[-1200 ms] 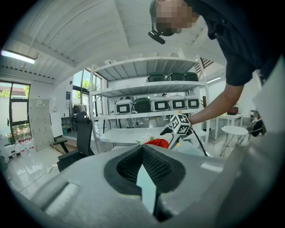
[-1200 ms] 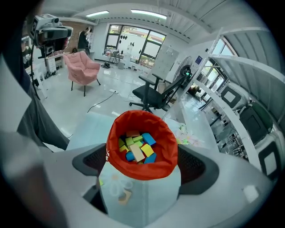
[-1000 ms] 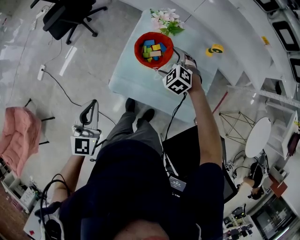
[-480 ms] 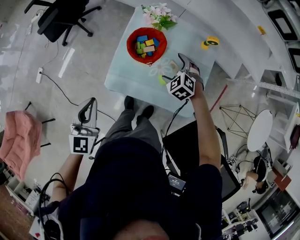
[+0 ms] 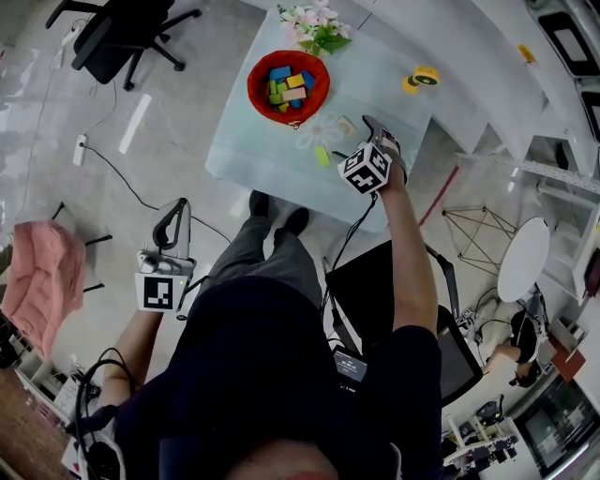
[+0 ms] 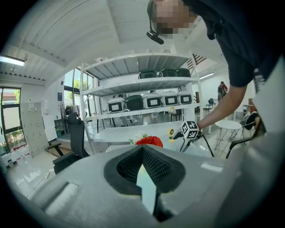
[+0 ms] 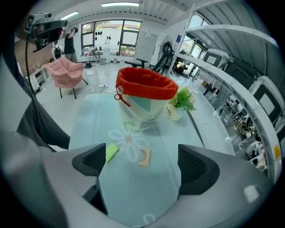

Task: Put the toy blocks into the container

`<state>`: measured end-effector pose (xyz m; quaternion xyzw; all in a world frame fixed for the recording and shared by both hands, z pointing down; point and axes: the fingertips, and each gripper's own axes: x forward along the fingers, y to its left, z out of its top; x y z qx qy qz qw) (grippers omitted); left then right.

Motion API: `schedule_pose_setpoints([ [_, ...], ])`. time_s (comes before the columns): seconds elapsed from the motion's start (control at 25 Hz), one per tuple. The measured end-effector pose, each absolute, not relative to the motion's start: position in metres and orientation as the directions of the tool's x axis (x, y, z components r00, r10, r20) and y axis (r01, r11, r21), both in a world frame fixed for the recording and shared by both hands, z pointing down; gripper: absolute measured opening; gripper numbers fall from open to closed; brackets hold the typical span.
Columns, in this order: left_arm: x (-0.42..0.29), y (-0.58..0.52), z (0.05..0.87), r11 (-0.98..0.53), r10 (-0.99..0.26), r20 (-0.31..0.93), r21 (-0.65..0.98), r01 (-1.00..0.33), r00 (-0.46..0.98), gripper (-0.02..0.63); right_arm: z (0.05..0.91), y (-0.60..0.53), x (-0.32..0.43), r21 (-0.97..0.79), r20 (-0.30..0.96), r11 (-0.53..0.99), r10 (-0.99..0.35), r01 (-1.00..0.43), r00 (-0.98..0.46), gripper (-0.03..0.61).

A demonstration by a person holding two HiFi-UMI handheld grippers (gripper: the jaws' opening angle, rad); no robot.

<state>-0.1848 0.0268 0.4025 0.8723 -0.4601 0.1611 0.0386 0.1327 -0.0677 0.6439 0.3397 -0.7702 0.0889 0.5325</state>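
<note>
Right gripper view: right claw, spread and empty, has left the container for the green block and arch block.

One tabletop carries one red container, one bunch of flowers and one yellow roll. Two blocks lie loose on it: one green block and one tan block. More blocks sit in the container, too crowded to count. On the floor stand one black chair and one pink chair.
</note>
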Motion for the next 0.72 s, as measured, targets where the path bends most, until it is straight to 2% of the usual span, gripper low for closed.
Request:
schedule_pose_setpoints([
  [0.08, -0.185, 0.028, 0.406, -0.574, -0.787, 0.332, -0.084, -0.814, 0.521, 0.003, 0.656, -0.07, 0.14, 0.215, 0.887, 0.746, -0.419, -0.63, -0.193, 0.485],
  [0.4, -0.184, 0.026, 0.412, -0.563, -0.791, 0.346, -0.086, -0.822, 0.505, 0.003, 0.704, -0.078, 0.156, 0.162, 0.926, 0.76, -0.338, -0.629, -0.169, 0.443],
  [0.56, -0.184, 0.026, 0.416, -0.561, -0.789, 0.364, -0.095, -0.823, 0.496, 0.003, 0.721, -0.081, 0.16, 0.139, 0.936, 0.765, -0.309, -0.629, -0.169, 0.39],
  [0.72, -0.184, 0.025, 0.42, -0.552, -0.791, 0.373, -0.092, -0.828, 0.486, 0.003, 0.738, -0.081, 0.165, 0.114, 0.948, 0.763, -0.275, -0.637, -0.16, 0.376],
])
